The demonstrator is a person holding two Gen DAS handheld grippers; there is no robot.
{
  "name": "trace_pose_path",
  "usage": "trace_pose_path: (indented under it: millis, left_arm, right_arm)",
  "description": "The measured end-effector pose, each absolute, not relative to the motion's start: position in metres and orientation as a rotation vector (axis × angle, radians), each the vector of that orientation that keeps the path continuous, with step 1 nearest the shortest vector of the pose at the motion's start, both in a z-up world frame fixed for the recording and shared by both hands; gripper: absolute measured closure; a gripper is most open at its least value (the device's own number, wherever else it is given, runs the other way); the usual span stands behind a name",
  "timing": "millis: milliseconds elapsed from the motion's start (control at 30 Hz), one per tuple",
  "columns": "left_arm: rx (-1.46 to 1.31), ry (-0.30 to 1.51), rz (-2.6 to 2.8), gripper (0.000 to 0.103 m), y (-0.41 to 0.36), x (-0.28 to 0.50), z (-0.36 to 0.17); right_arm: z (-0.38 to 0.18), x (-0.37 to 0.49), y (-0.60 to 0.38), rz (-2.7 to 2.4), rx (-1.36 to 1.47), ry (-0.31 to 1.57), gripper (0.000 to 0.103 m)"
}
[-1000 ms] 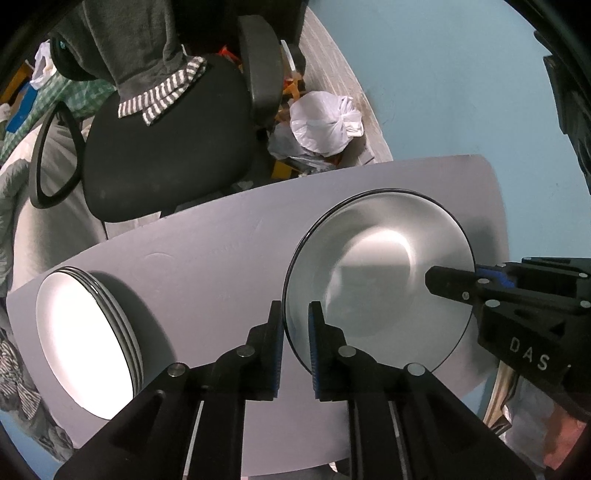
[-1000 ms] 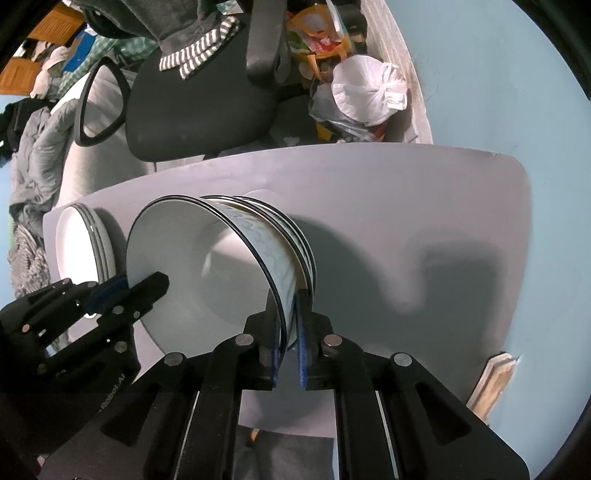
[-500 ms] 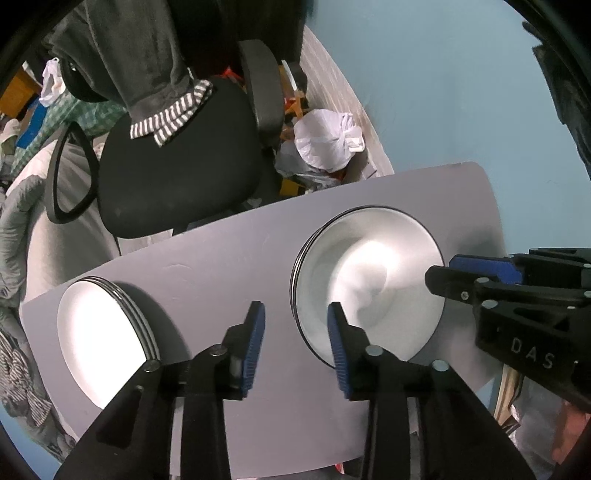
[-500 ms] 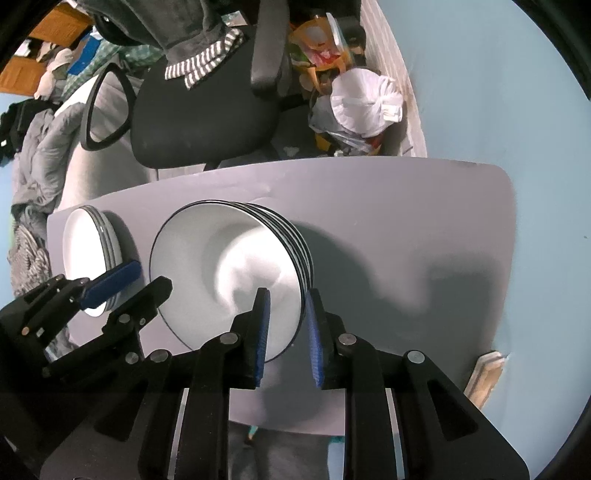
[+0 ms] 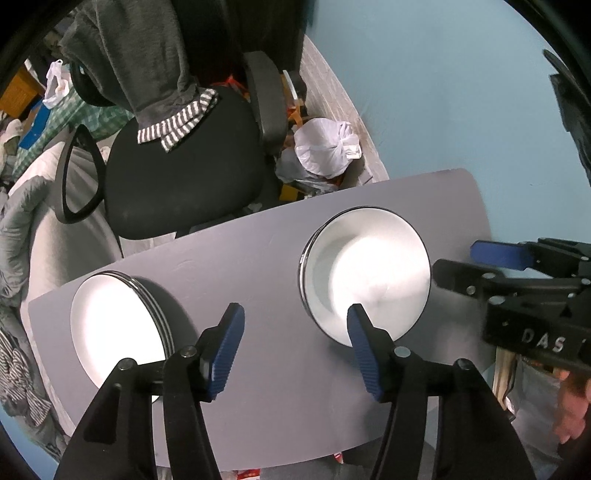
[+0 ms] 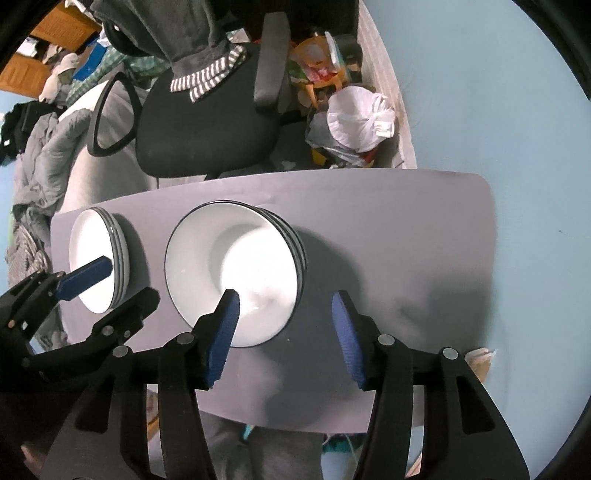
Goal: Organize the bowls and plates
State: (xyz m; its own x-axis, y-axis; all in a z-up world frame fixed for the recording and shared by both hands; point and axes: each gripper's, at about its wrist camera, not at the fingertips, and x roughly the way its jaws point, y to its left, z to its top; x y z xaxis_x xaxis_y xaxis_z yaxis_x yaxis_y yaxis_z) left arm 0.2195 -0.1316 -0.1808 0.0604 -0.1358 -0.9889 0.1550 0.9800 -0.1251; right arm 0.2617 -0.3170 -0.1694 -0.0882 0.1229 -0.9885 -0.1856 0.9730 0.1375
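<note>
Bowl stack (image 6: 236, 273) below open right claw (image 6: 284, 332)

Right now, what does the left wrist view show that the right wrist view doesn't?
Left wrist only: a person's fingers behind the right tongs.
Right wrist only: an orange wooden cabinet, top left.
Both: grey table, stack of white dark-rimmed bowls, stack of white plates, black office chair, both tongs open and empty.

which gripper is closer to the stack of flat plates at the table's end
Left. The left gripper hangs open between the flat plate stack and the bowl stack, next to the plates. The right gripper, also open, is beyond the bowls, on their far side.
</note>
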Motion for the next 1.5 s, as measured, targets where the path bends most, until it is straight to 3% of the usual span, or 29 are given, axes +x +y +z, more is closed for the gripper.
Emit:
trace_pose_path:
  millis: [467, 533, 1500]
  left_arm:
    - [-0.001, 1.544, -0.192, 0.039, -0.112, 0.208, -0.197]
    - [0.006, 1.548, -0.188, 0.035, -0.111, 0.205, -0.202]
    - [-0.206, 1.608, -0.252, 0.035, -0.129, 0.244, -0.255]
  right_arm:
    - [-0.169, 0.255, -0.329, 0.256, -0.067, 1.623, 0.049]
    - [-0.17, 0.254, -0.332, 0.257, -0.057, 1.623, 0.049]
    - [-0.238, 0.274, -0.338, 0.324, 0.087, 1.733, 0.048]
